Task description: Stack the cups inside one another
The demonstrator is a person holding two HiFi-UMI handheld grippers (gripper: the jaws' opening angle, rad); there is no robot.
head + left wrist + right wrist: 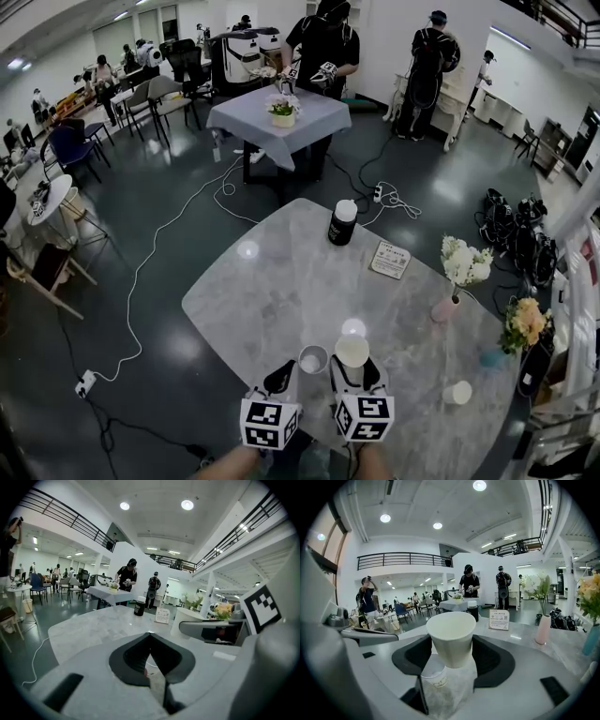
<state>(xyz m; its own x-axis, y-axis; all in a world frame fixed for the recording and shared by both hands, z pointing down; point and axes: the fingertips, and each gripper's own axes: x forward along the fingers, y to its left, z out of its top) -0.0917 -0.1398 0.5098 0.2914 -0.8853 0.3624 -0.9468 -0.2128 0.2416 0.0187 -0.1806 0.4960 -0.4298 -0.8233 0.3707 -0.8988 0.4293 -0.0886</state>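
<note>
Between right gripper jaws a white cup is clamped; left gripper is closed, empty; second cup could be toppled by off-centre lowering.

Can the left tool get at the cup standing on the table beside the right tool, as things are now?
Probably yes. The cup stands just ahead of the left tool, with nothing between them. Its jaws are together and must open first. The right tool, holding another cup, hangs close beside it.
</note>
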